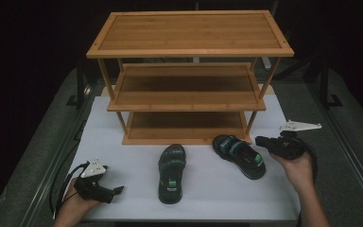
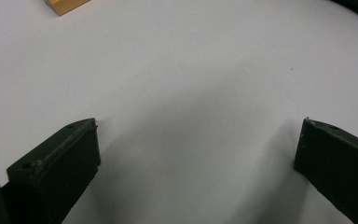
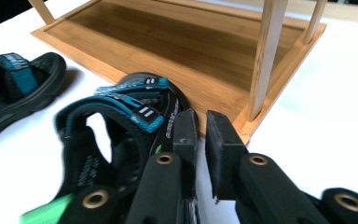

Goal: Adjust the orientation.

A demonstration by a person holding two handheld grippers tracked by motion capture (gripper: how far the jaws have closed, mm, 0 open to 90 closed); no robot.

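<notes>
Two black sandals with teal straps lie on the white tabletop (image 1: 123, 156) in front of a three-tier bamboo shoe rack (image 1: 189, 33). One sandal (image 1: 171, 172) points at the rack's middle, the other (image 1: 240, 155) lies angled at its right front corner. My right gripper (image 1: 261, 140) hovers just right of that angled sandal (image 3: 116, 121). Its tips (image 3: 201, 114) stand a narrow gap apart, with nothing between them. My left gripper (image 1: 117, 191) rests at the near left of the table, and its jaws (image 2: 198, 126) are spread wide over bare white surface.
The rack's bottom shelf (image 3: 168, 42) and a front post (image 3: 265, 56) stand right behind the angled sandal. The second sandal (image 3: 23, 84) lies off to the left in the right gripper view. A corner of the rack (image 2: 65, 5) shows ahead of the left gripper.
</notes>
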